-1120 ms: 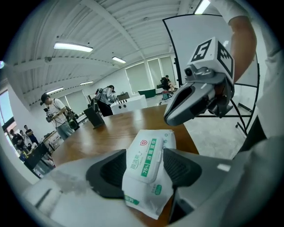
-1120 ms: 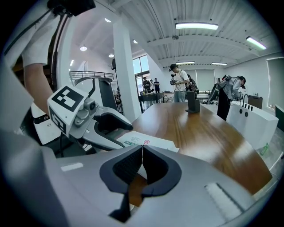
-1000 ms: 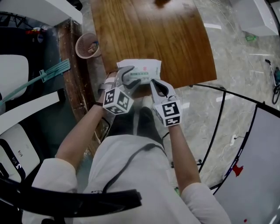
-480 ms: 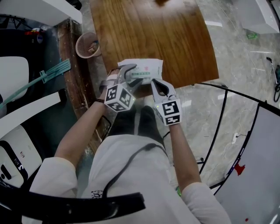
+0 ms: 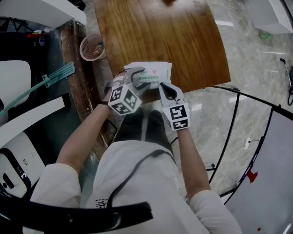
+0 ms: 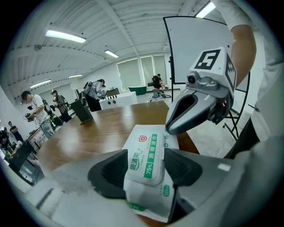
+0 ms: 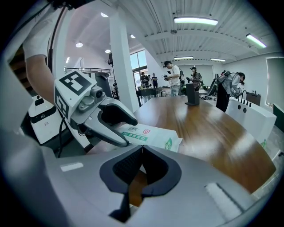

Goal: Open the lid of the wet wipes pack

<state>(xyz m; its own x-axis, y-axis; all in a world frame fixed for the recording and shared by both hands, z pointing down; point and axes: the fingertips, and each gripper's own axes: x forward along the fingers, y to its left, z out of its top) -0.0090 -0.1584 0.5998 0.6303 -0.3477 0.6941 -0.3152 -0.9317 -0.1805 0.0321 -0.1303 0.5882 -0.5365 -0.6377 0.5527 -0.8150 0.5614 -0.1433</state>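
The white wet wipes pack (image 5: 155, 72) lies at the near edge of the wooden table (image 5: 155, 32). Its flat lid (image 6: 145, 159) with a green stripe is down, flat on the pack. My left gripper (image 5: 139, 78) is shut on the pack, one pad on each side of the lid end (image 6: 145, 170). My right gripper (image 5: 164, 87) sits just right of it at the pack's near corner. In the right gripper view its jaws (image 7: 141, 150) are shut tip to tip, with the pack (image 7: 153, 136) just beyond them and nothing seen between them.
A pink mesh basket (image 5: 91, 47) stands on the floor left of the table. A white desk (image 5: 43, 11) and dark equipment lie further left. A black curved frame (image 5: 238, 98) stands on the marble floor at right. Several people stand far across the room (image 7: 173, 77).
The left gripper has turned a little and drawn the pack slightly right and further onto the table. The right gripper has hardly moved.
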